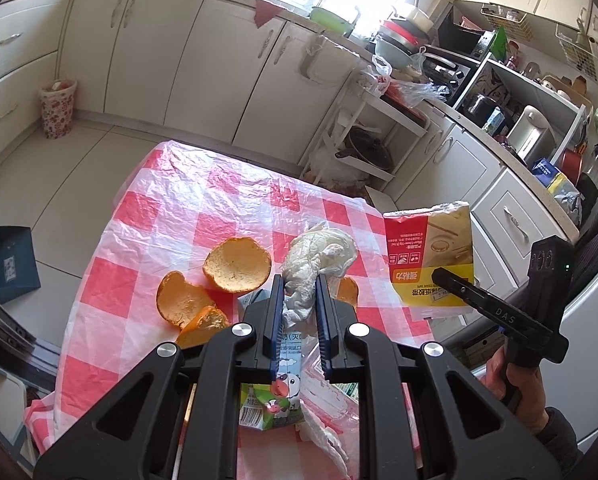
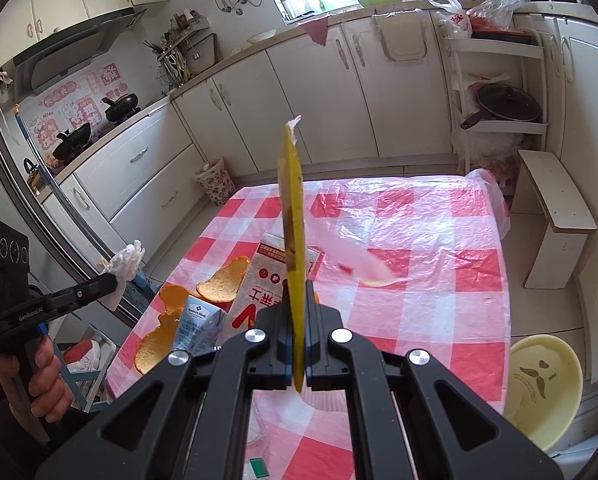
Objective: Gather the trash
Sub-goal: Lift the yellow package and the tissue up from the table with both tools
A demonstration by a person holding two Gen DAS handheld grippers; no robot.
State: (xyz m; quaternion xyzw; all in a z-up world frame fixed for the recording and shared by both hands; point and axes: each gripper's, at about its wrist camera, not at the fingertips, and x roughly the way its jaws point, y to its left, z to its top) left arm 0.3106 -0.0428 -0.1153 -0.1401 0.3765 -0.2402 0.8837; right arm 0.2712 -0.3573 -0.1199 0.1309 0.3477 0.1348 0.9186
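Gripping a crumpled tissue (image 1: 319, 264) left, yellow packet (image 2: 293, 216) right, jaws clenched above orange peels (image 1: 237, 266).

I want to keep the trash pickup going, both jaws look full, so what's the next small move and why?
Probably carry both loads to a bin. The left gripper is shut on the crumpled tissue, the right gripper on the yellow packet, both lifted off the checked table. The yellow bin by the table looks nearest; orange peels remain.
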